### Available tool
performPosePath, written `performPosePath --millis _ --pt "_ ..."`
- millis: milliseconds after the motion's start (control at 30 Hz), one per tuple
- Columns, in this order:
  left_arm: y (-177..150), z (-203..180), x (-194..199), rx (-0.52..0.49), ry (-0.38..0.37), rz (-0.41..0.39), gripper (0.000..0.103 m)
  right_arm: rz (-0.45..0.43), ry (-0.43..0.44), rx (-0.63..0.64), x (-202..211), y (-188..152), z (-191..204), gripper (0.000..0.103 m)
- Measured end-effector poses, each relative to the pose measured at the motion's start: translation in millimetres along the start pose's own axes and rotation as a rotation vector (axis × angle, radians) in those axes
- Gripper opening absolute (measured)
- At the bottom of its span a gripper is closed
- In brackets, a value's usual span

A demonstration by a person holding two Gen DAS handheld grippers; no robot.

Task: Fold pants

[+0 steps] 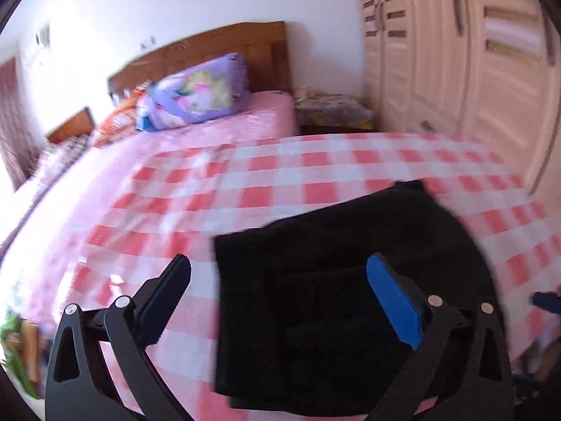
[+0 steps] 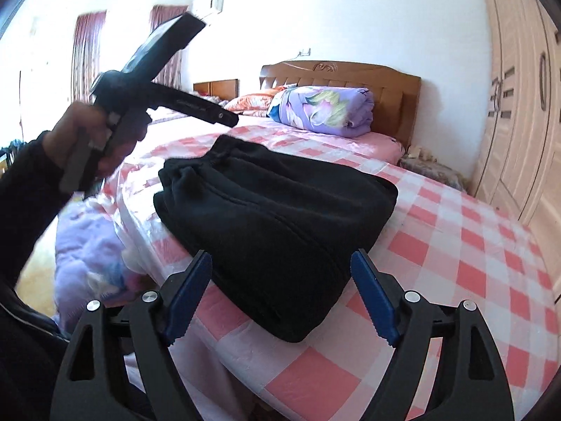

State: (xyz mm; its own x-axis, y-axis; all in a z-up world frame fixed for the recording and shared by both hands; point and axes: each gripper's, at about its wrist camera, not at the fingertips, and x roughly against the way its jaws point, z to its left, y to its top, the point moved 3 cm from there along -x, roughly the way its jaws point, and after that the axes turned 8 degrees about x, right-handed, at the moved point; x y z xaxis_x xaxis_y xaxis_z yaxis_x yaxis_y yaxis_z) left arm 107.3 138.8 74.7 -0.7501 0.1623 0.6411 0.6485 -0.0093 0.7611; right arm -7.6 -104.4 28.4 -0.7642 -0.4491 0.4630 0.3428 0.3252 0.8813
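The black pants lie folded into a thick rectangular stack on the red-and-white checked cloth near the bed's front edge. They also show in the left wrist view. My right gripper is open and empty, just in front of the stack's near corner. My left gripper is open and empty, raised above the stack's left edge. In the right wrist view the left gripper's body is held up in a hand at the left, its fingertips hidden.
A pink bed with a wooden headboard carries a folded purple quilt and an orange pillow. A beige wardrobe stands on the right. A purple blanket lies low at the left of the bed.
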Motion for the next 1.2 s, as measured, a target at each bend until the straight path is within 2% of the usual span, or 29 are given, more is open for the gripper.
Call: performPosePath --millis 67,100,167,233,333,433,533,600,700,800,867,933,1100,1200 --pt "-9.8 -21.2 0.4 0.042 -0.208 0.061 0.101 -0.001 -0.028 -0.087 -3.1 3.3 -24.4 0.083" --pt "-19.1 -33.5 -5.5 0.023 -0.246 0.091 0.101 0.009 -0.048 -0.140 -7.5 3.4 -37.2 0.083" --pt "-37.8 -50.4 -15.1 -0.039 -0.198 0.085 0.100 0.042 -0.102 -0.231 -20.2 1.1 -59.7 0.083" --pt "-56.3 -55.4 -30.0 -0.076 -0.177 0.134 0.100 0.092 -0.125 -0.255 -37.1 -2.2 -68.3 0.083" --pt "-77.0 -46.8 -43.7 -0.055 -0.150 0.163 0.101 0.141 -0.079 -0.204 -59.6 -10.3 -45.6 0.083" --pt "-90.2 -39.1 -39.5 -0.073 -0.157 0.121 0.102 0.159 -0.100 -0.175 -66.9 -19.9 -33.6 0.083" --pt "-99.1 -37.6 -36.8 -0.109 -0.157 0.081 0.102 0.204 -0.027 -0.246 -69.1 -25.9 -42.9 0.083" --pt "-101.8 -36.3 -36.7 -0.095 -0.164 0.070 0.102 0.225 -0.017 -0.243 -69.2 -24.7 -43.9 0.083" --pt "-103.1 -36.5 -35.7 -0.079 -0.155 0.055 0.102 0.233 -0.046 -0.146 -69.7 -5.7 -44.5 0.084" --pt "-102.2 -36.6 -36.0 -0.074 -0.151 0.060 0.102 0.197 -0.024 -0.163 -78.2 24.1 -55.7 0.084" --pt "-102.8 -36.4 -35.1 -0.080 -0.156 0.067 0.102 0.189 0.013 -0.131 -94.0 47.2 -56.0 0.084" --pt "-103.0 -37.7 -34.5 -0.086 -0.151 0.077 0.102 0.216 0.083 -0.072 -122.1 70.9 -48.5 0.084" --pt "-105.7 -37.3 -35.5 -0.096 -0.139 0.085 0.102 0.299 0.153 0.085 -192.4 120.3 -21.7 0.084" --pt "-107.2 -35.9 -35.7 -0.098 -0.142 0.078 0.102 0.406 0.187 0.182 -230.4 127.8 0.3 0.084"
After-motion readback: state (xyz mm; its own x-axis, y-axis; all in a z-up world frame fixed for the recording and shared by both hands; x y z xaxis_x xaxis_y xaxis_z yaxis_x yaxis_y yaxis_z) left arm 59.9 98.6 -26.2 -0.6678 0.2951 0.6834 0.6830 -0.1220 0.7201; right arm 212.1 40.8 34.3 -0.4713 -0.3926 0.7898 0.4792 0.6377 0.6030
